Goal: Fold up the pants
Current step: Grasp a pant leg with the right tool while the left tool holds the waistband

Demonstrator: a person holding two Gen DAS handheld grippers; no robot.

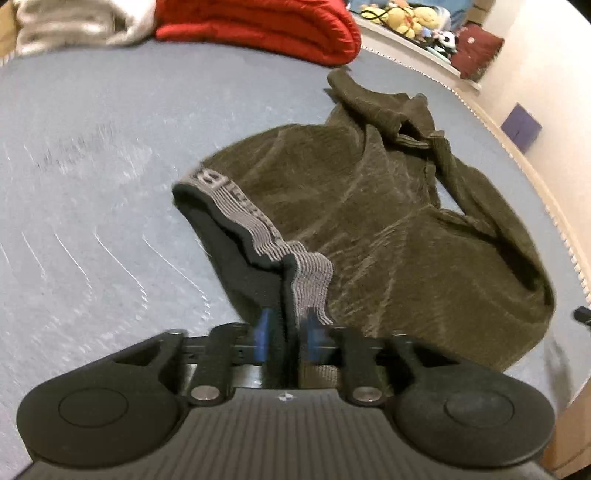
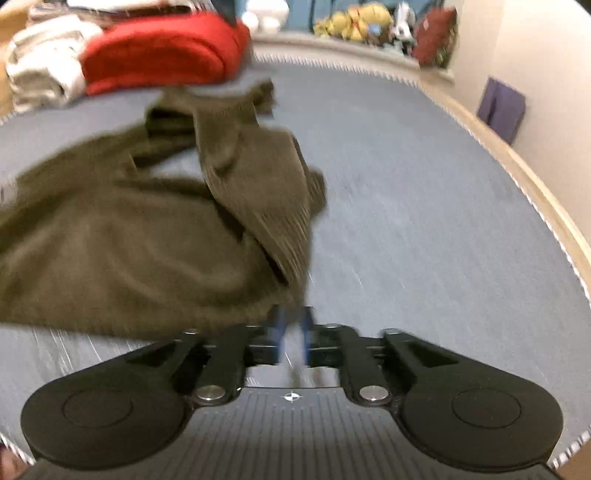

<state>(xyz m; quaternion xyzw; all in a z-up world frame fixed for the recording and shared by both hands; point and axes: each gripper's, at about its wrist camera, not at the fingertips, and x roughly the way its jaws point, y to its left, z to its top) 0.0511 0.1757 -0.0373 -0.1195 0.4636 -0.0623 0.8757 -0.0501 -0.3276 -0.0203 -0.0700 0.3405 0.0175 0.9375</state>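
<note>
Olive-brown corduroy pants point(image 1: 388, 221) lie crumpled on a blue-grey bed surface point(image 1: 92, 184). Their grey striped waistband point(image 1: 258, 236) runs toward my left gripper point(image 1: 286, 332), which is shut on the waistband between its blue pads. In the right wrist view the pants point(image 2: 129, 240) spread to the left, and a ribbed edge point(image 2: 273, 221) rises toward my right gripper point(image 2: 293, 328), which is shut on that edge. The view is motion-blurred. The far legs lie bunched toward the back.
A red folded blanket point(image 1: 266, 26) and pale folded laundry point(image 1: 74, 26) sit at the back of the bed. Plush toys point(image 1: 406, 18) line a ledge at the back right. A wall with a purple square point(image 1: 521, 127) runs along the right side.
</note>
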